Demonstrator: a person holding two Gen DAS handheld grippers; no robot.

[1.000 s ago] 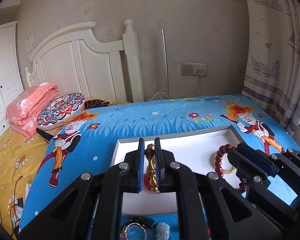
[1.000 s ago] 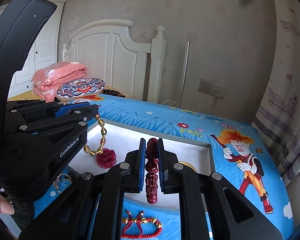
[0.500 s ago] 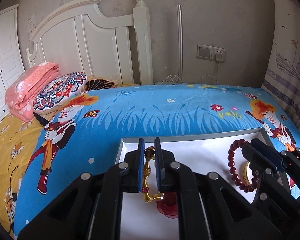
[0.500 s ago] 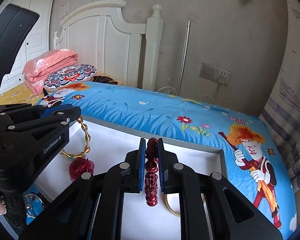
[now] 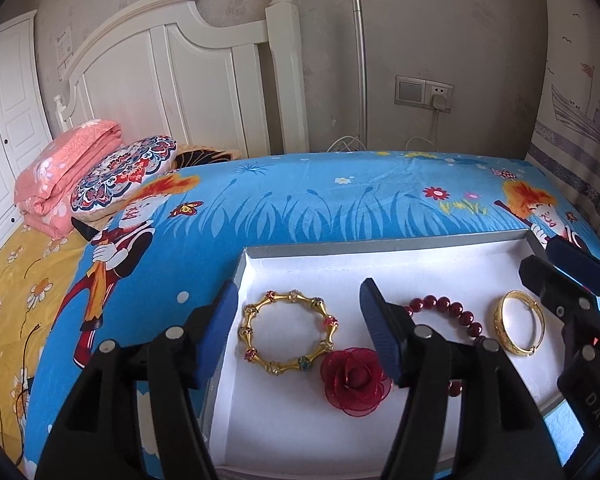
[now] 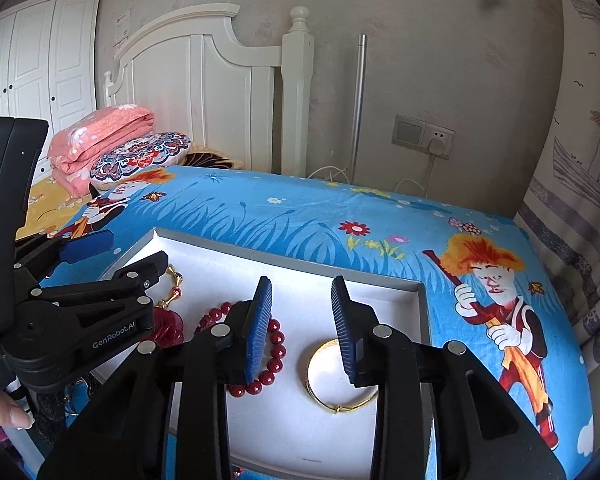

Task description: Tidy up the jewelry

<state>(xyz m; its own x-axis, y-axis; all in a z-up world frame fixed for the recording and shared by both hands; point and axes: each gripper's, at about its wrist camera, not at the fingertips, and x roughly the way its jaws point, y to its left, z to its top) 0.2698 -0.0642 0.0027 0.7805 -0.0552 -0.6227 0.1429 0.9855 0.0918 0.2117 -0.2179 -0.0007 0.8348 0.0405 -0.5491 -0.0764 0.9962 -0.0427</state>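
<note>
Three bracelets, apparently, lie in one tray.

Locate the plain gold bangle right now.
In the left wrist view, the plain gold bangle lies in the white tray, right of the dark red bead bracelet.

Looking down along the right gripper, blue pads parted, jaws having just been opening, nothing pinched between them. Hovering over a white tray lying on a blue cartoon bedsheet. Lying in the tray: a red bead bracelet, partly hidden behind the left pad, and just right of it a gold bangle. Reaching in from the left, the left gripper, spread wide above a gold link bracelet and a red rose ornament. Showing at the lower left edge, a fingertip.
</note>
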